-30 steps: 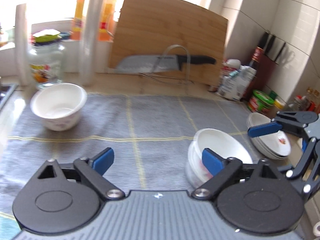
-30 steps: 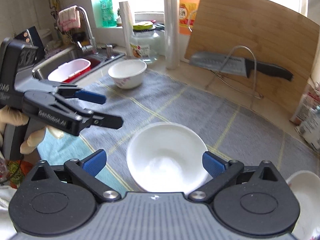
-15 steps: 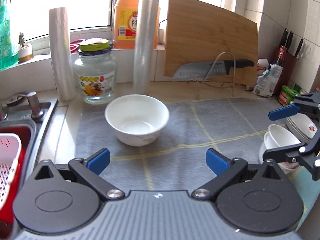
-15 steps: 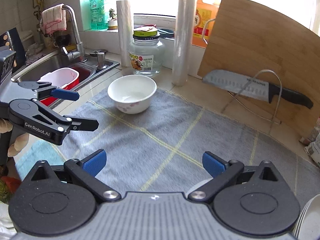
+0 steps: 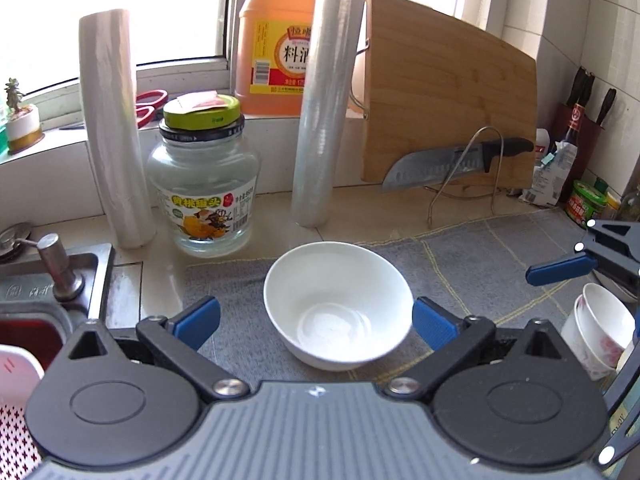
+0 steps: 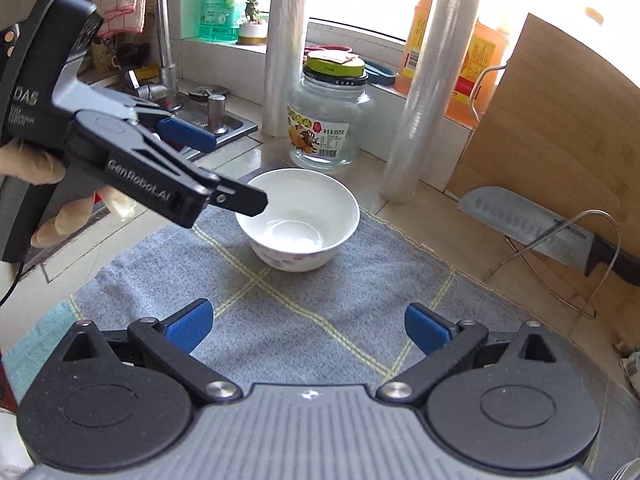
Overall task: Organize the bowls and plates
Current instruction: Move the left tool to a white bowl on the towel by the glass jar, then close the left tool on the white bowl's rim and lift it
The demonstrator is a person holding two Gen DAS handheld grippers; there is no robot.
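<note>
Jaws of the left gripper [image 5: 316,318], just widened, flank the white bowl [image 5: 338,310] seemingly without touching, while the right gripper [image 6: 307,326] gapes empty above the grey mat [image 6: 304,300].

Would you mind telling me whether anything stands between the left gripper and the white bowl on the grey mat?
Nothing visible does. The left gripper is open, its blue pads on either side of the white bowl without touching it. The glass jar and film roll stand behind it.
</note>
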